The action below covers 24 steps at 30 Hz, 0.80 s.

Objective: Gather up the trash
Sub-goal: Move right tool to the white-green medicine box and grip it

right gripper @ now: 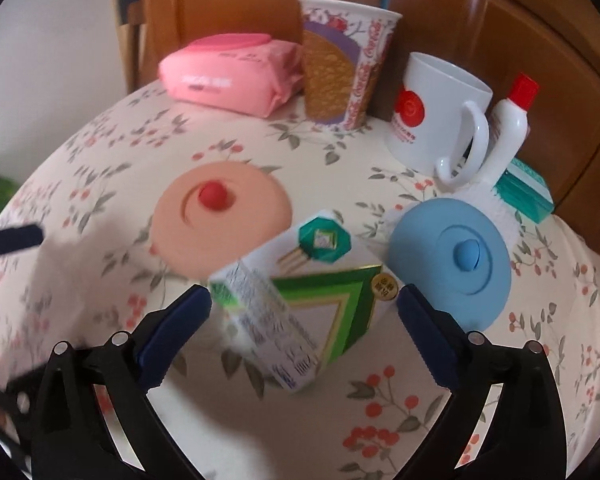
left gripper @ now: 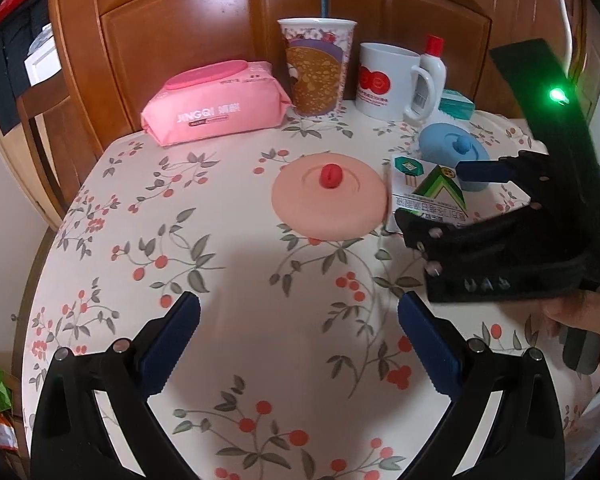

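A white and green cardboard box (right gripper: 300, 304) lies on the flowered tablecloth (right gripper: 400, 408) between a peach lid (right gripper: 220, 220) and a blue lid (right gripper: 452, 264). My right gripper (right gripper: 304, 312) is open with its fingers on either side of the box, not touching it. In the left wrist view the box (left gripper: 428, 192) sits at the right, with the right gripper (left gripper: 440, 196) around it. My left gripper (left gripper: 298, 322) is open and empty over bare cloth, nearer than the peach lid (left gripper: 328, 200).
At the back stand a pink wipes pack (left gripper: 216, 104), a tall paper cup (left gripper: 316, 68), a white mug (left gripper: 388, 80), a white bottle with a red cap (left gripper: 432, 68) and a teal box (left gripper: 456, 106). Wooden cabinet doors (left gripper: 180, 20) rise behind the table.
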{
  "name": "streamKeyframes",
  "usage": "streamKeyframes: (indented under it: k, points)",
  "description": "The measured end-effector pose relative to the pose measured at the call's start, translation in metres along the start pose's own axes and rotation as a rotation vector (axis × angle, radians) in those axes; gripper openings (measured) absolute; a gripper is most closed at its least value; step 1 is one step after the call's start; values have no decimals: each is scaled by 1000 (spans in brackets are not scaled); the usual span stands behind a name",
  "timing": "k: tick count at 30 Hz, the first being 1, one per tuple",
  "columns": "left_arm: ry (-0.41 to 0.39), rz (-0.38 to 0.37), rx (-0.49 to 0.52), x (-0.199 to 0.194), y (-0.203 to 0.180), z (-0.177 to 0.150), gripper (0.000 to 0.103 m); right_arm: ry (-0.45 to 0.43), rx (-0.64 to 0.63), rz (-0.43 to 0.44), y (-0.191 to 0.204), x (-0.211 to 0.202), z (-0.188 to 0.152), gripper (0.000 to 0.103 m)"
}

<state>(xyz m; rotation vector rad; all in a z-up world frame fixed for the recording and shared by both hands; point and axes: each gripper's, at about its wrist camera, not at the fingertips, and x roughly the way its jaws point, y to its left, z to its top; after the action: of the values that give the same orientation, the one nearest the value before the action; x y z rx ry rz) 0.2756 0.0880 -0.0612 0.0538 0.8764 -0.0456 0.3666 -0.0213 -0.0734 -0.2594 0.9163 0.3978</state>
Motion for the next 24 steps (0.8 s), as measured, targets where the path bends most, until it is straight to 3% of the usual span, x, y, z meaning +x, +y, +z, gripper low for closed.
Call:
streamKeyframes:
  k: [13,18,24]
  points:
    - [4,24,-22,7,13,5,98,-3,81,-91,11,15,14,98]
    - [8,21,-16,7,14,3,98,-7,-26,-121,18,20,9,98]
    - [6,10,-16,7,12,4,98,-23,-80,-75,-7,2,-15,98]
